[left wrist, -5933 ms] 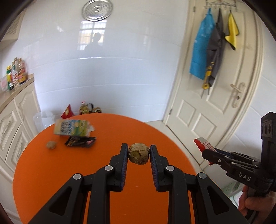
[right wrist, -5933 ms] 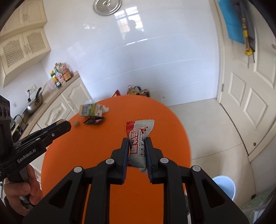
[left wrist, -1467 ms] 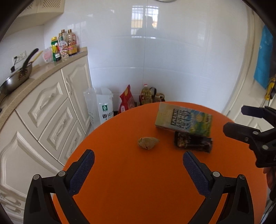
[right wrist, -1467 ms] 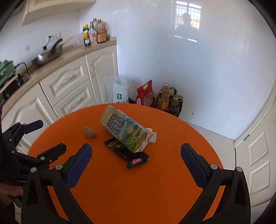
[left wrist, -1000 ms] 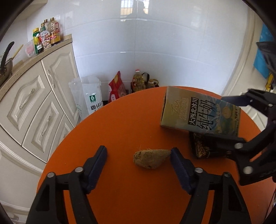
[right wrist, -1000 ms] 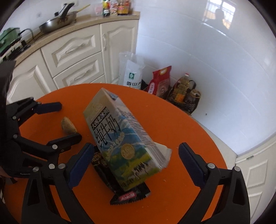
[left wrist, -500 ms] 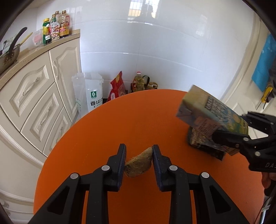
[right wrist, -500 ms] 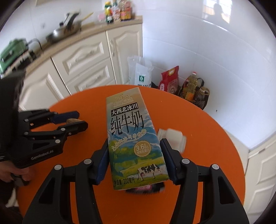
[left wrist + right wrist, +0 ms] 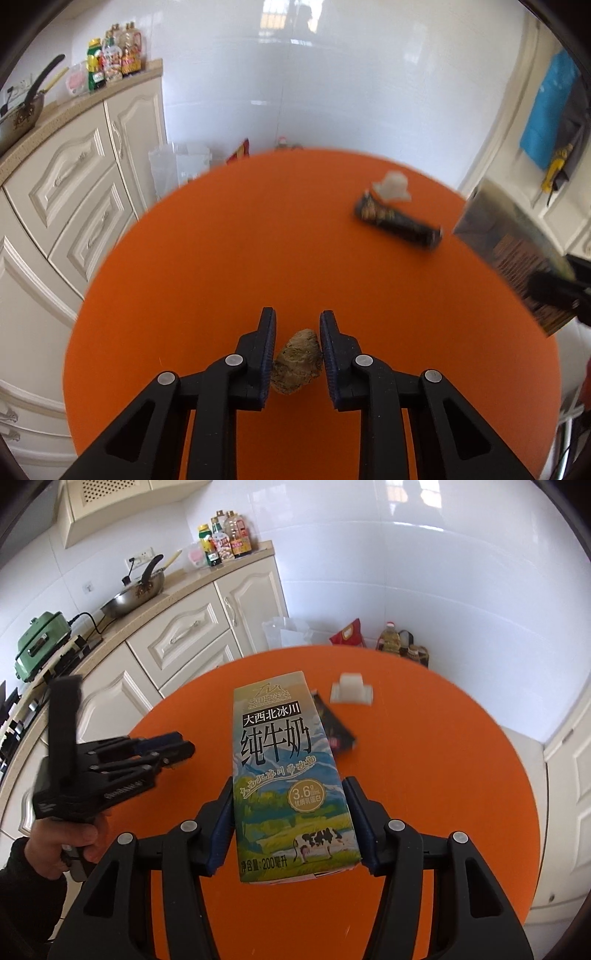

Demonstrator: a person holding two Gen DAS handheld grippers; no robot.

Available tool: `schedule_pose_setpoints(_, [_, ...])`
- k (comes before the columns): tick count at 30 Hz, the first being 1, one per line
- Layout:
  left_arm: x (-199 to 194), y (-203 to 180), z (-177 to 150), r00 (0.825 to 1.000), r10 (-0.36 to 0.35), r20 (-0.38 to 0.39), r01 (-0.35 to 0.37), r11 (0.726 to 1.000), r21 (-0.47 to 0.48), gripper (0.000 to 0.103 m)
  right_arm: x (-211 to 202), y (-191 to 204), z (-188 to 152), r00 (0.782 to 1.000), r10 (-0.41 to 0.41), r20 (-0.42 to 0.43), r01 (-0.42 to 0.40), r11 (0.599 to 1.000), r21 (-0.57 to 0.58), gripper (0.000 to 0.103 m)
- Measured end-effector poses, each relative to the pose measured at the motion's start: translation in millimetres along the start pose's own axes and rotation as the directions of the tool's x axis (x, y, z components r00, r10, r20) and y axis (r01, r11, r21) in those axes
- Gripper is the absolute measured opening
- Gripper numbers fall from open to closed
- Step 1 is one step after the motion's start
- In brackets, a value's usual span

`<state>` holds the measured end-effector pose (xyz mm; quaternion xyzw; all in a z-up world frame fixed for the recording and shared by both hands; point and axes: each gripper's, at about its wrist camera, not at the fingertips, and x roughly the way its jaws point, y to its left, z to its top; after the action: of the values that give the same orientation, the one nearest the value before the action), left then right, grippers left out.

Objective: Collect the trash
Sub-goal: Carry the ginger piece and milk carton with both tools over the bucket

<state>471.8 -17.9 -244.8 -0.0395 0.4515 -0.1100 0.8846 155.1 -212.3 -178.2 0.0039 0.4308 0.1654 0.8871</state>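
A: Entry, left black two-finger gripper (image 9: 297,349): the jaws were closing on the brown, wrinkled lump of scrap (image 9: 296,363), which sat between the blue pads and looked pinched from both sides, above the round orange table (image 9: 229,266).

B: And the right black two-finger gripper (image 9: 290,823)?

A: It was clamped across the lower half of the printed paper milk carton with the cow picture (image 9: 290,775). The carton was clear of the tabletop and tilted away from the camera. In the left wrist view the same carton appeared blurred at the right edge.

B: Step in hand?

A: Judged as pickup done for both pieces, carry-off pending. No bin showed in either view, so the next move would call for finding one, bringing each load over it, then letting go. The small lump is light and irregular; it could slip if the pinch is shallow.

B: What was left on the table?

A: A flat black snack wrapper (image 9: 397,223) and, just beside its far end, a small white crumpled piece (image 9: 392,186), both toward the far right side. I could not tell whether the two touched. They remain for another trip.

B: Obstructions?

A: Nothing between the grippers and the table edge. Cream cabinets (image 9: 192,635) stood beyond the table on the left, with a wok (image 9: 135,596) and bottles (image 9: 223,542) on the counter. Bags and an oil bottle (image 9: 389,637) stood on the floor by the white tiled wall. The person's left hand (image 9: 72,843) held its gripper handle close to the carton, so the two tools should keep apart when swinging.
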Motion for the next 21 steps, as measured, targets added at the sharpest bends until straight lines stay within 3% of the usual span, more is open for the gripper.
schedule_pose_setpoints(3, [-2,-12,-7,1.0,0.013,0.008,-0.014,0.998,0.059,0.029,-6,1,-19,1.0,0.002,-0.007,-0.002,1.0,0.026,0.053])
schedule_pose_setpoints(7, [-1,-18,-11,1.0,0.025,-0.003,-0.025,0.994,0.108,0.054,-14,0,-36,1.0,0.009,-0.002,-0.009,0.998,0.06,0.052])
schedule_pose_setpoints(9, [-2,-20,-20,1.0,0.02,-0.01,-0.019,0.99,0.137,0.057,-18,1,-41,1.0,0.015,0.005,-0.015,0.997,0.069,0.052])
schedule_pose_setpoints(14, [-6,-29,-28,1.0,0.026,-0.001,-0.026,0.986,0.163,0.052,-10,-3,-52,1.0,0.002,-0.022,0.0,0.996,0.085,0.052])
schedule_pose_setpoints(18, [-4,-30,-27,1.0,0.022,0.007,-0.023,0.986,0.166,0.033,2,-7,-60,0.998,0.003,-0.06,0.002,0.996,0.093,0.052])
schedule_pose_setpoints(21, [-6,-33,-36,1.0,0.018,0.008,-0.019,0.985,0.169,0.032,11,-9,-63,0.996,-0.004,-0.091,0.013,0.995,0.098,0.054])
